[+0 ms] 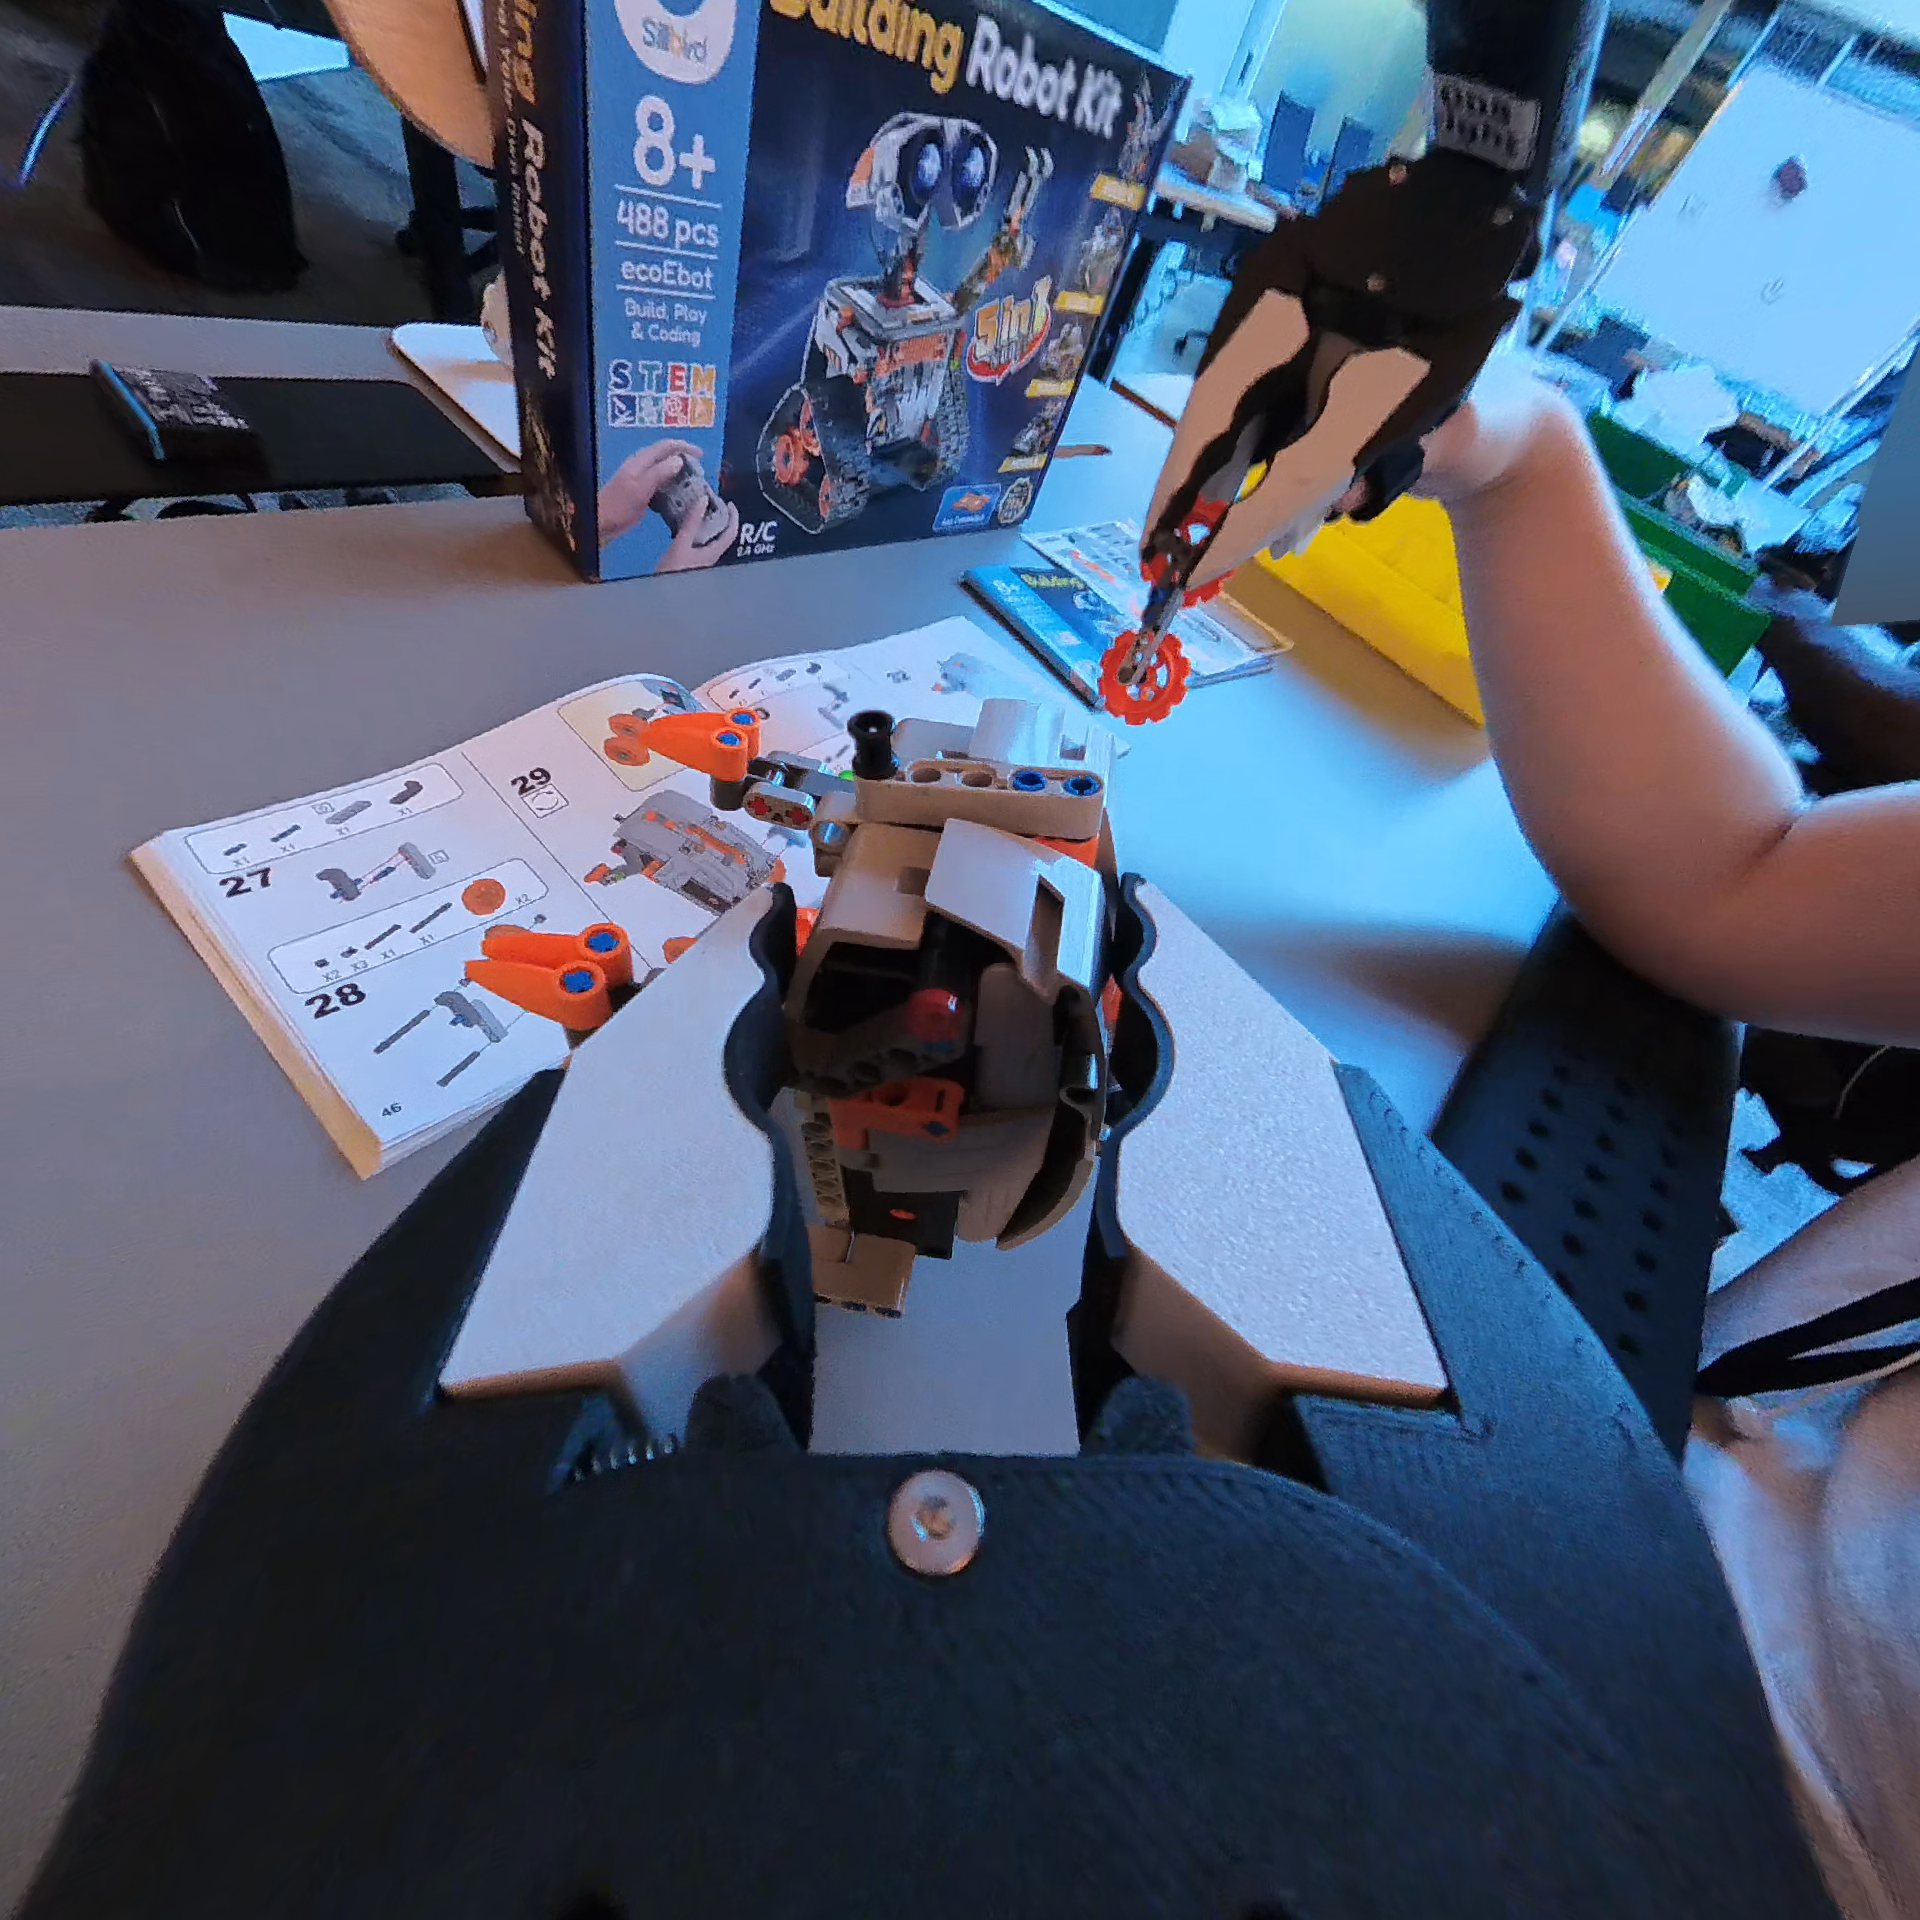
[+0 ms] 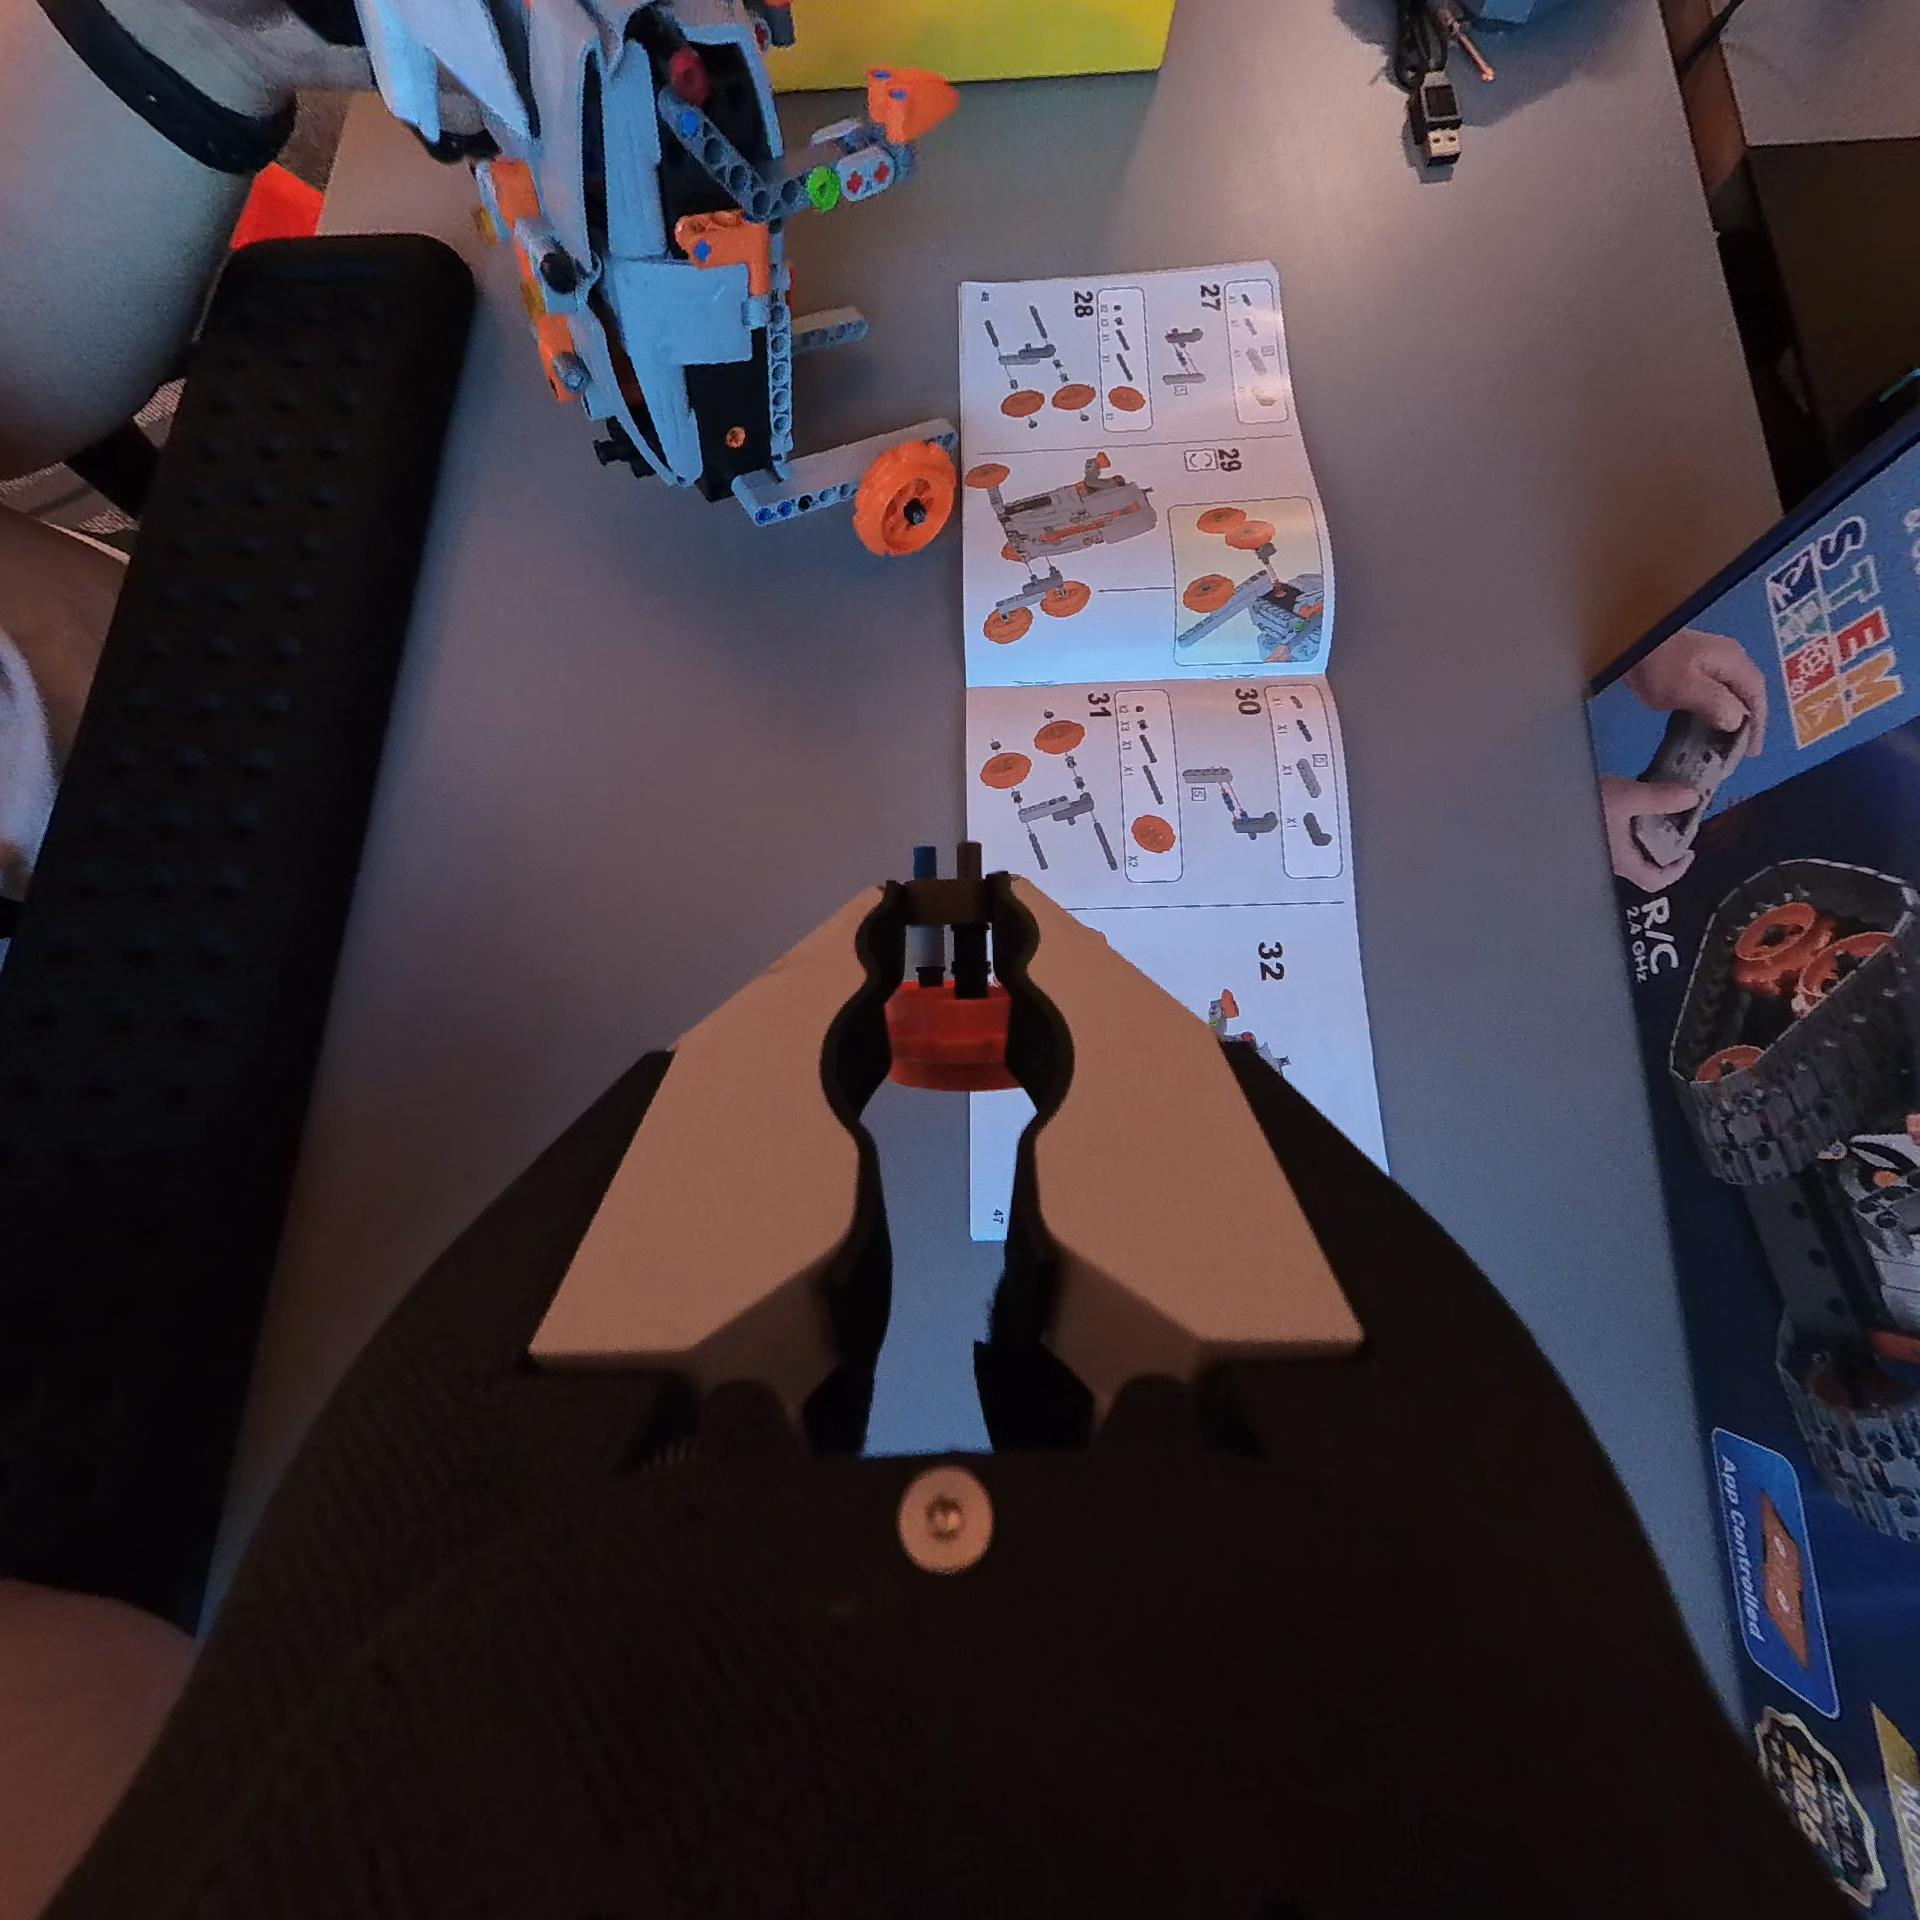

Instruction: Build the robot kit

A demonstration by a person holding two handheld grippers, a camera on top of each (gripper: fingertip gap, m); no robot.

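My left gripper (image 1: 951, 904) is shut on a partly built grey, black and orange brick robot body (image 1: 935, 1049), held above an open instruction booklet (image 1: 436, 935). The same model shows at the top left of the right wrist view (image 2: 644, 260), with one orange wheel (image 2: 904, 509) on a grey beam. My right gripper (image 2: 951, 888) is shut on a small wheel sub-assembly (image 2: 951, 1039): an orange wheel with a black piece and pins sticking out past the fingertips. In the left wrist view the right gripper (image 1: 1174, 582) hangs up and to the right of the model, with orange wheels (image 1: 1143, 675) below its tips.
The kit's blue box (image 1: 831, 260) stands behind the booklet, and shows at the right of the right wrist view (image 2: 1787, 935). A yellow bin (image 1: 1371, 592), a second booklet (image 1: 1049, 613), a USB cable (image 2: 1434, 114), a black perforated chair (image 2: 208, 727) and a person's arm (image 1: 1610, 727) are about. Some 20 cm of space lies between my two pairs of fingers.
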